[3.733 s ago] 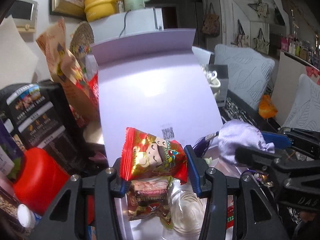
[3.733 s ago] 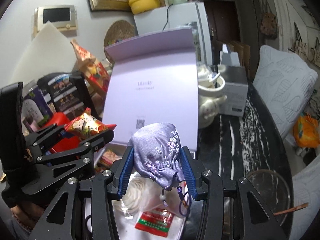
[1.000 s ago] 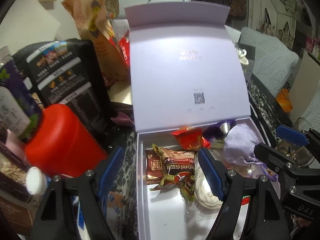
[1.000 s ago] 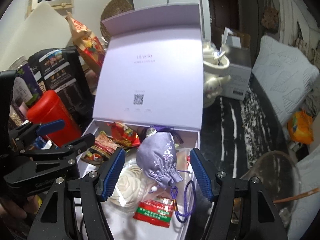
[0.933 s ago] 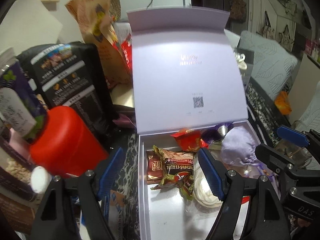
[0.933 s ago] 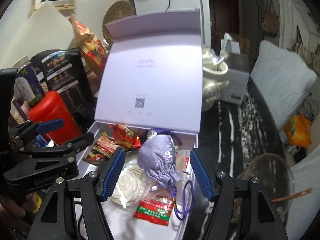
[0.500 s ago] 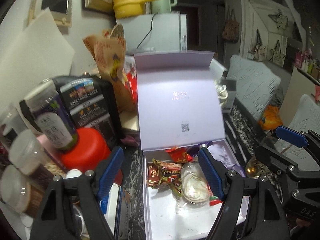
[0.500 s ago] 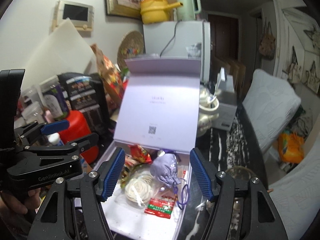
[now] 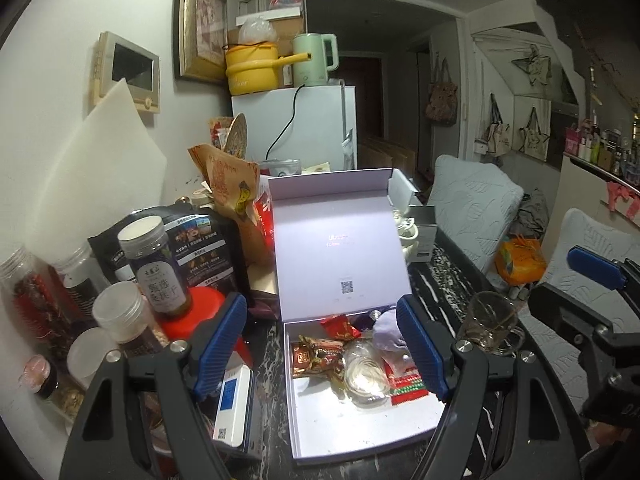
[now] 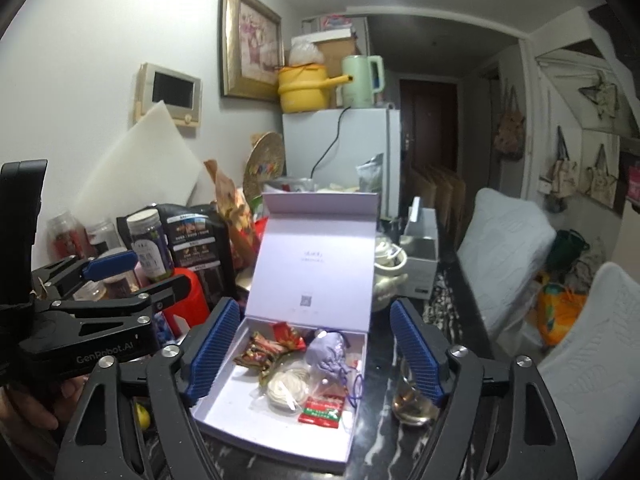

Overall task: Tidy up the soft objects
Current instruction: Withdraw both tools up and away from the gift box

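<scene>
A pale lilac cardboard gift box point(image 9: 362, 432) is sitting open on a black marble-patterned table point(image 9: 452, 280), its hinged lid point(image 9: 336, 248) standing upright at the far side. Soft items are lying together in the far half of the box, while the near half is showing bare white floor. A lilac embroidered fabric drawstring pouch point(image 10: 329, 350) is resting toward the far right corner, its purple cord trailing toward the right wall. Just beside it, on its left, a red foil candy packet point(image 10: 287, 335) is lying against the far wall, with brown and red snack wrappers point(image 9: 318, 356) next to it. Nearer the middle, a clear plastic bag holding a coiled white item point(image 10: 286, 390) is lying just beside a flat red and green sachet point(image 10: 322, 411).

The left gripper point(image 9: 320, 350) is hovering above the near edge of the box with its blue ribbed pads wide apart and nothing between them. The right gripper point(image 10: 314, 354) is also hanging above the box, its jaws opening, and they are holding nothing; the pouch is lying well below them in the box. A person's hand point(image 10: 36, 400) is gripping the left tool's handle.

Left of the box, a red plastic container point(image 9: 196, 312), a dark-labelled jar with a white lid point(image 9: 154, 264) and a black snack bag point(image 9: 204, 248) are crowding the table. A clear glass mug point(image 9: 490, 326) is standing to the right of the box.
</scene>
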Demonstrator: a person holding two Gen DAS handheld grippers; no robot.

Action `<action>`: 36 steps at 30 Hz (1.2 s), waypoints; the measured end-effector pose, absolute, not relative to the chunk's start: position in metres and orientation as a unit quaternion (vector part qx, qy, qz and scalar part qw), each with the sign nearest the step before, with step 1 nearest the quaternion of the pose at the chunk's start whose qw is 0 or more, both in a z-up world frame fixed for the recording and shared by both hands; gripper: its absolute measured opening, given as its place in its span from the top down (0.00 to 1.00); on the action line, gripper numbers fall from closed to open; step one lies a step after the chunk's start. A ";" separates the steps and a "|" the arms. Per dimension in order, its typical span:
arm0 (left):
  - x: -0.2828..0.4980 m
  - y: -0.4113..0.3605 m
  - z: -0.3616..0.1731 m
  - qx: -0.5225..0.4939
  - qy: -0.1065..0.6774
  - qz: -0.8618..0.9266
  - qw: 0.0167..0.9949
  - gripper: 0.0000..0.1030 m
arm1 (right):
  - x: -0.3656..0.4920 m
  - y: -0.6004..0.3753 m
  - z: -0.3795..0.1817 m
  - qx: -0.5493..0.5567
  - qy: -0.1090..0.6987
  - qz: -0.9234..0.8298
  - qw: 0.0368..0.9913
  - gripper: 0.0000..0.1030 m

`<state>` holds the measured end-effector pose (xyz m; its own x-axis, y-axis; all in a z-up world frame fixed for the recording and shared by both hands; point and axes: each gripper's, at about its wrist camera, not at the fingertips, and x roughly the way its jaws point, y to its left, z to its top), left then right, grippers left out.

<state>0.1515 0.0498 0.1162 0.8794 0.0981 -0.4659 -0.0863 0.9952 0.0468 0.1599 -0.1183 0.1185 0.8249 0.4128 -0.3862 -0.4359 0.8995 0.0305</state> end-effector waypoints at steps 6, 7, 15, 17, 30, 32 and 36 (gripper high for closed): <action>0.120 0.042 0.118 0.020 0.223 0.034 0.974 0.00 | 0.125 -0.135 0.126 -0.020 0.179 0.199 0.963 0.12; 0.114 0.041 0.118 0.022 0.217 0.034 0.975 0.00 | 0.119 -0.138 0.126 -0.017 0.177 0.197 0.964 0.11; 0.081 0.036 0.113 0.012 0.213 0.018 0.977 0.00 | 0.086 -0.151 0.119 -0.014 0.178 0.172 0.969 0.09; 0.074 0.034 0.110 0.012 0.214 0.014 0.977 0.00 | 0.077 -0.152 0.117 -0.014 0.178 0.168 0.970 0.09; 0.044 0.019 0.079 0.018 0.238 -0.008 0.971 0.00 | 0.040 -0.165 0.089 -0.010 0.201 0.137 0.970 0.09; 0.043 0.018 0.073 0.014 0.247 -0.014 0.969 0.00 | 0.036 -0.168 0.083 -0.006 0.203 0.133 0.970 0.09; 0.042 0.015 0.065 0.014 0.257 -0.022 0.966 0.00 | 0.032 -0.171 0.071 -0.007 0.215 0.131 0.968 0.09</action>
